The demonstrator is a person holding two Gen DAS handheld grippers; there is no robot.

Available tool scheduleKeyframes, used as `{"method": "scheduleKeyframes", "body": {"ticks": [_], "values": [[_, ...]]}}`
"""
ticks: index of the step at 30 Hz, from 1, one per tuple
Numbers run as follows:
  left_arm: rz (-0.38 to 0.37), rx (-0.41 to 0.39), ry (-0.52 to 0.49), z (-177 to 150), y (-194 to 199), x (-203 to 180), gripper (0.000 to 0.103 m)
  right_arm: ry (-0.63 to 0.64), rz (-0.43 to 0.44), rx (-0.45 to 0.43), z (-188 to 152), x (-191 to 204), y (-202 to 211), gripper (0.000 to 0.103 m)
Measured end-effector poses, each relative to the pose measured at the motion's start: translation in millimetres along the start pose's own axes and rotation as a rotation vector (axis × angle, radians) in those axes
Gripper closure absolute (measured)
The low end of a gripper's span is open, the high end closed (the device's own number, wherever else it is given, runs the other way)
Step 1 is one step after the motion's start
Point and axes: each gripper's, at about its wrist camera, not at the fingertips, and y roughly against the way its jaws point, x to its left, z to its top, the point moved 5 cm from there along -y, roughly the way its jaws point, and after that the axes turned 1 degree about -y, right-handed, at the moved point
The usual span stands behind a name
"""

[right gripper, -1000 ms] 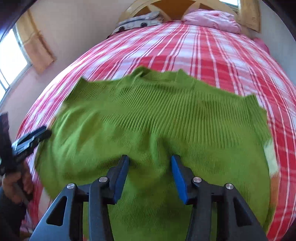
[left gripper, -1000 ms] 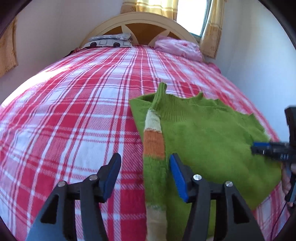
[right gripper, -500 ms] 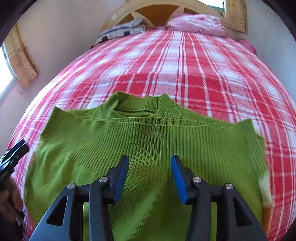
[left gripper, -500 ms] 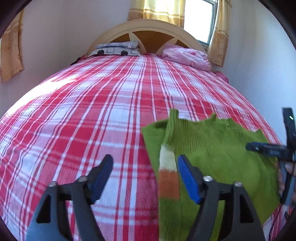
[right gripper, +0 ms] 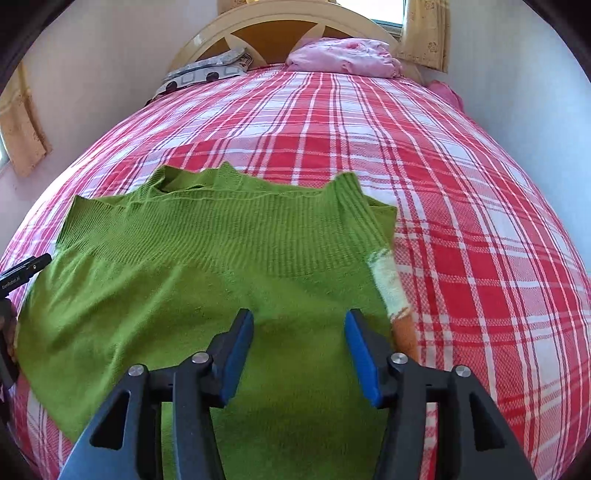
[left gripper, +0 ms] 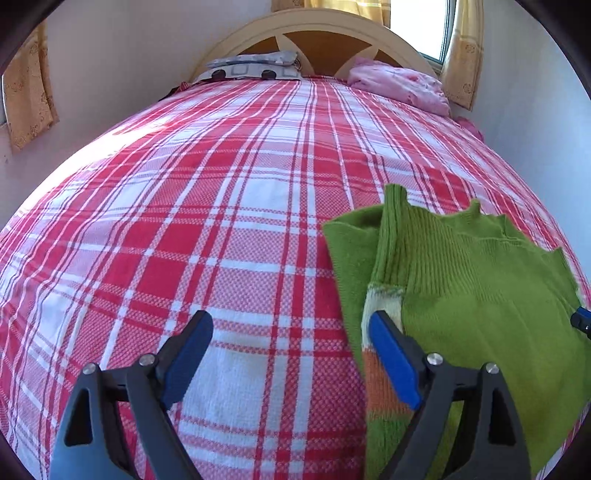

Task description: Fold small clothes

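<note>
Lying flat on the plaid bed cover (left gripper: 229,236), the green sweater (right gripper: 207,280) occupies the near part of the bed, with its ribbed collar toward the headboard (left gripper: 321,33) and its hem toward the person. Its striped sleeve (left gripper: 382,310), banded cream and orange, is folded inward along one side edge, so the long axis of that fold runs from near to far.

The left gripper (left gripper: 291,354) stands beside this sleeve edge. Its jaws are wide and opening, with only bed cover between them; one blue pad overlaps the striped band in the left wrist view, but whether it touches cannot be told. The right gripper (right gripper: 299,350) hangs over the middle of the sweater body, its jaws at a moderate gap and opening, with knit fabric beneath them and nothing pinched.

The coming move appears to turn on the hem-to-collar line. Both grippers sit at the hem end, so a fold would carry fabric away from the person, toward the collar. The left gripper is nearer the sleeve side; the right gripper is nearer the centre.

Compared with a second ago, the left jaws are much wider and no longer straddle the sleeve. In the right wrist view the sweater sits lower and further left.
</note>
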Motion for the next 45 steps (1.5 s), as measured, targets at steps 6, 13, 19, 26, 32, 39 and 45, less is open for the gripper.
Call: {"method": "scheduleKeyframes", "body": {"ticks": [6,13,19,26,32,39,45], "values": [[-0.012,-0.022,-0.007,-15,13,-1,0.011,0.025,-0.026,-0.053,-17,2,0,0.039],[-0.043,-0.019,0.013,-15,13,2,0.011,0.132,-0.006,-0.112,-8,60,38,0.039],[-0.048,-0.014,0.009,-15,13,3,0.007,0.348,0.117,-0.110,-34,160,43,0.039],[-0.054,-0.025,-0.014,-9,12,13,0.003,0.505,0.163,-0.113,-61,230,37,0.039],[-0.143,-0.012,0.036,1,1,26,0.003,0.577,0.175,-0.145,-75,264,44,0.039],[-0.263,-0.027,-0.010,14,-9,6,0.003,0.667,0.188,-0.185,-89,295,52,0.039],[-0.355,0.024,-0.012,23,-30,-8,0.003,0.756,0.189,-0.203,-103,324,50,0.039]]}}
